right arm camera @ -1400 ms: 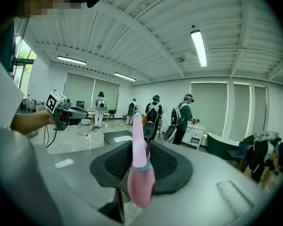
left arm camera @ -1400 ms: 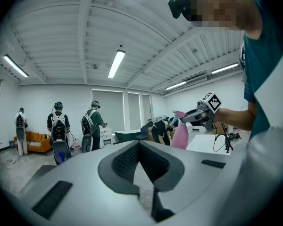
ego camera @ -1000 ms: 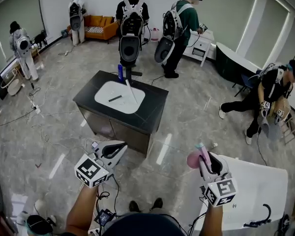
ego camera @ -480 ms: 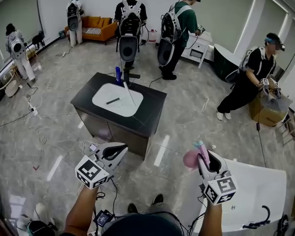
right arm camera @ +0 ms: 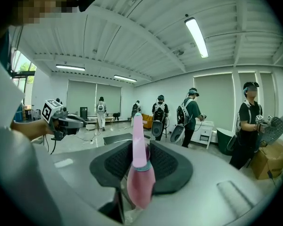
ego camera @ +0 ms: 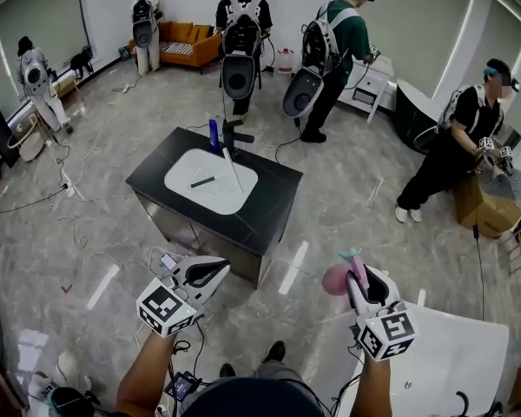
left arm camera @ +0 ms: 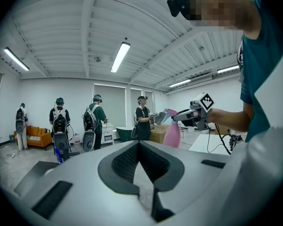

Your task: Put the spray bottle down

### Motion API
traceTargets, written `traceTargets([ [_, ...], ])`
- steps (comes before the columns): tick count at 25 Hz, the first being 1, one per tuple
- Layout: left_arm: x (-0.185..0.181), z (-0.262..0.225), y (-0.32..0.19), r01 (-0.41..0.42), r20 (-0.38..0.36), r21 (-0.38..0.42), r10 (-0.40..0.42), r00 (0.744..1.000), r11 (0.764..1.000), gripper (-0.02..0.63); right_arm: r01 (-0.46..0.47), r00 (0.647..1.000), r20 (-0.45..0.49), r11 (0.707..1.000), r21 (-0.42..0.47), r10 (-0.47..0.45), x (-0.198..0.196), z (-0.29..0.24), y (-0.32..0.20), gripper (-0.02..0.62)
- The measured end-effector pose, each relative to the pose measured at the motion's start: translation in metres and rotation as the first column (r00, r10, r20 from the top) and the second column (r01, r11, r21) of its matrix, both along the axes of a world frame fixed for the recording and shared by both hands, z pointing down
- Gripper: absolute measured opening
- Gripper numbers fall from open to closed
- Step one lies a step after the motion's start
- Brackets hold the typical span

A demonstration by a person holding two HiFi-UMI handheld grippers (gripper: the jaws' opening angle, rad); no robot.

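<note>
Spray bottle (ego camera: 337,279) up in the air, pink and riding upright in the right tool (ego camera: 358,281), whose jaws are clamping its neck below the trigger head. From the right gripper view the bottle (right arm camera: 140,182) is filling the gap between the pads. It is hanging over the marble floor (ego camera: 95,259), just beside the near corner of a white desk (ego camera: 456,354) at lower right.

The left tool (ego camera: 210,272) is carrying nothing, its jaws sitting together at the tips, and it is pointing out over the floor too.

Ahead, a black desk (ego camera: 269,200) with a white oval inset is standing mid-room, a blue bottle (ego camera: 214,134) at its far edge. Loose cables (ego camera: 74,233) are trailing across the floor to its left.

Several people wearing backpack rigs are standing behind the black desk. Another is bending over a cardboard box (ego camera: 491,211) at far right. An orange sofa (ego camera: 191,43) is sitting against the back wall.
</note>
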State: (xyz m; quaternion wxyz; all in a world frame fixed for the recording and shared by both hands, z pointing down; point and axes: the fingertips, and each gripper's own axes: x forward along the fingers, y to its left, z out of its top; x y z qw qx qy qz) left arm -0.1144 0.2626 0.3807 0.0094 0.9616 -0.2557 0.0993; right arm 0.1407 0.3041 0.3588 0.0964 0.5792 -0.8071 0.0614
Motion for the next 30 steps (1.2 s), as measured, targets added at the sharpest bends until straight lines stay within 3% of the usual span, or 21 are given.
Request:
traceTargets([
  [10, 0.046, 0.006, -0.065, 0.101, -0.001, -0.005, -0.101, 0.995, 0.995, 0.002, 0.114, 0.993, 0.003, 0.993, -0.001, -0.114, 0.043, 0.005, -0.096, 0.123],
  [18, 0.075, 0.008, -0.085, 0.159, 0.009, -0.003, -0.159, 0.987, 0.987, 0.002, 0.183, 0.983, 0.011, 0.983, -0.003, -0.183, 0.066, 0.012, -0.136, 0.123],
  [25, 0.083, 0.024, -0.108, 0.154, 0.028, -0.024, -0.153, 0.988, 0.988, 0.002, 0.172, 0.985, 0.026, 0.985, -0.029, -0.171, 0.079, 0.032, -0.157, 0.123],
  [30, 0.091, 0.033, -0.143, 0.106, 0.021, -0.035, -0.105, 0.994, 0.994, 0.002, 0.128, 0.992, 0.018, 0.99, -0.053, -0.127, 0.084, 0.042, -0.175, 0.123],
])
